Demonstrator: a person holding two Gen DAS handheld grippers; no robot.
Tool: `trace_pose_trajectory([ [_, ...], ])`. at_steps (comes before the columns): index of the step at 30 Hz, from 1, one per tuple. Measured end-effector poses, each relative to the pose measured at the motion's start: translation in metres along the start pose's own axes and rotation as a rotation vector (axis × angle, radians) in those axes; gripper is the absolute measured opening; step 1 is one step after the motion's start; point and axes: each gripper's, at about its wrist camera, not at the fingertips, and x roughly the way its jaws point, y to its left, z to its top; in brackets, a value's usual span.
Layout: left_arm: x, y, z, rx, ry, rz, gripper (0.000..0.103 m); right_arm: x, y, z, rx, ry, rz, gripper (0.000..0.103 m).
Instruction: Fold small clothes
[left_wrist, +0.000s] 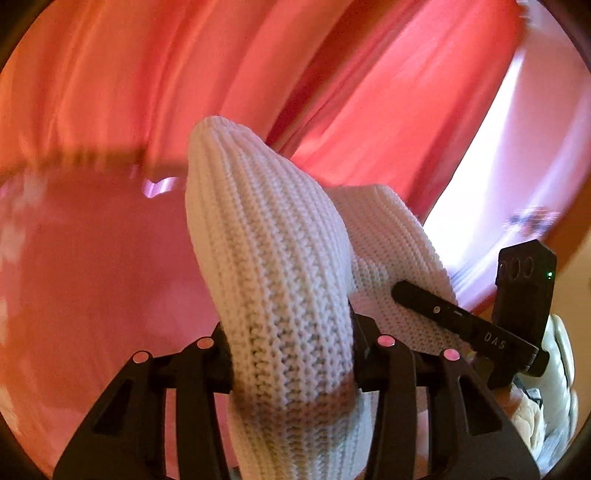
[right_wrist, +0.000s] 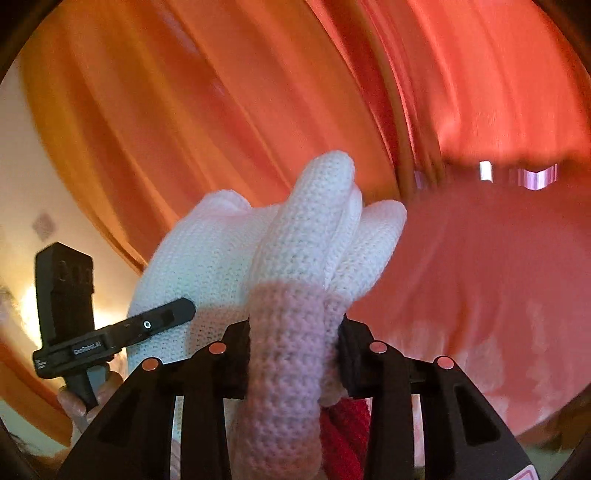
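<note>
A white knitted garment (left_wrist: 273, 266) is held up in the air between both grippers. My left gripper (left_wrist: 291, 354) is shut on a thick bunched fold of it. The right gripper (left_wrist: 461, 321) shows at the right of the left wrist view, its finger lying against the knit. In the right wrist view my right gripper (right_wrist: 293, 354) is shut on another bunched fold of the same white garment (right_wrist: 295, 251). A red knitted part (right_wrist: 343, 435) hangs below the right gripper. The left gripper (right_wrist: 110, 336) shows at the left of that view, touching the knit.
Red-orange curtains (left_wrist: 332, 74) fill the background in both views (right_wrist: 221, 110). A pink surface (left_wrist: 92, 277) lies below at the left, and it also shows in the right wrist view (right_wrist: 480, 277). A bright window strip (left_wrist: 491, 184) is at the right. The picture is motion-blurred.
</note>
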Motion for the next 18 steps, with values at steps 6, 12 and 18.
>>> trace_pose_trajectory([
  [6,-0.127,-0.057,0.038,0.18,-0.259,-0.047,0.044,-0.099,0.094,0.046,-0.179,-0.282,0.103,0.035],
  [12,-0.211,-0.071,0.07,0.288,-0.465,0.002,0.047,-0.122,0.154,0.08,-0.278,-0.426,0.21,0.036],
  [18,-0.211,-0.004,0.082,0.234,-0.486,0.079,0.049,-0.046,0.172,0.098,-0.281,-0.347,0.268,0.037],
])
